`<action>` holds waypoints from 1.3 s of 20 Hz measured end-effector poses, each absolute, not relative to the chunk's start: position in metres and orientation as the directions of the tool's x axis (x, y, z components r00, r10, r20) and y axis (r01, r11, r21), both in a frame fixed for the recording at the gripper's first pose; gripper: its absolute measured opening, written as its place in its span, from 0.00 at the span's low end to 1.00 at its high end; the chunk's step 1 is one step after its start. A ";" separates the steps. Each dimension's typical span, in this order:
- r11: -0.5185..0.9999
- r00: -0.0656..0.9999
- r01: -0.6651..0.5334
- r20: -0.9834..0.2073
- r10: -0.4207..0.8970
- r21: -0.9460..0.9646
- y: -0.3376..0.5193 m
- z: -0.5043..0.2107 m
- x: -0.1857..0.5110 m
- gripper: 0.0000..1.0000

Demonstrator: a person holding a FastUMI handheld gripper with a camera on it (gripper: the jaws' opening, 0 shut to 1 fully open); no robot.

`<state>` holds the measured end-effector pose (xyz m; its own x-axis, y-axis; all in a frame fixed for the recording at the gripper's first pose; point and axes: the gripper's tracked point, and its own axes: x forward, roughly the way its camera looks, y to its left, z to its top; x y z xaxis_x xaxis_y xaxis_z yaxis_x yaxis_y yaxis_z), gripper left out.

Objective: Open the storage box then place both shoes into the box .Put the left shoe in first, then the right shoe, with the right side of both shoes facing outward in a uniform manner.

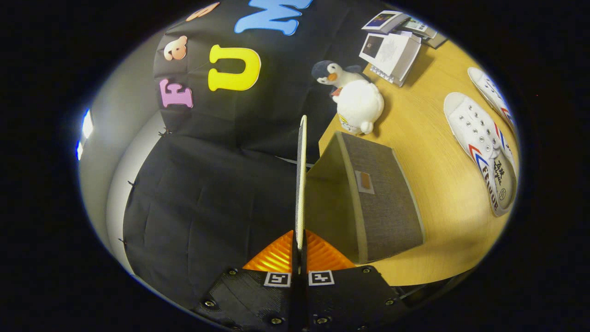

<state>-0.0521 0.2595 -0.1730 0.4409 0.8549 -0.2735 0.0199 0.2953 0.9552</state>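
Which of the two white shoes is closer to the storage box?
The shoe lying just beyond the grey storage box, showing its full eyelet row. The other shoe sits farther out behind it. The gripper is shut on the box's lid.

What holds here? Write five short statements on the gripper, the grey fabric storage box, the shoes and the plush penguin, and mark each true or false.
1. The gripper is shut on the thin flat lid of the grey fabric storage box, held edge-on between the orange fingers. True.
2. Both white canvas shoes already lie inside the box. False: they lie on the wooden table, beyond the box.
3. A white plush penguin with a dark head sits on the table beyond the box. True.
4. The penguin sits on top of the booklets. False: it sits beside them, on the table.
5. The shoes are plain black. False: they are white with red and blue stripes.
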 end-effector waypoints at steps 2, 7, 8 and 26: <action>0.292 0.435 -0.009 -0.260 0.862 0.956 0.269 -0.155 -0.051 0.00; 0.312 0.426 -0.084 -0.248 0.870 0.946 0.303 -0.116 -0.050 0.00; 0.325 0.421 -0.101 -0.255 0.870 0.940 0.311 -0.111 -0.050 0.00; 0.412 0.349 -0.343 -0.293 0.890 0.844 0.487 -0.088 -0.085 0.10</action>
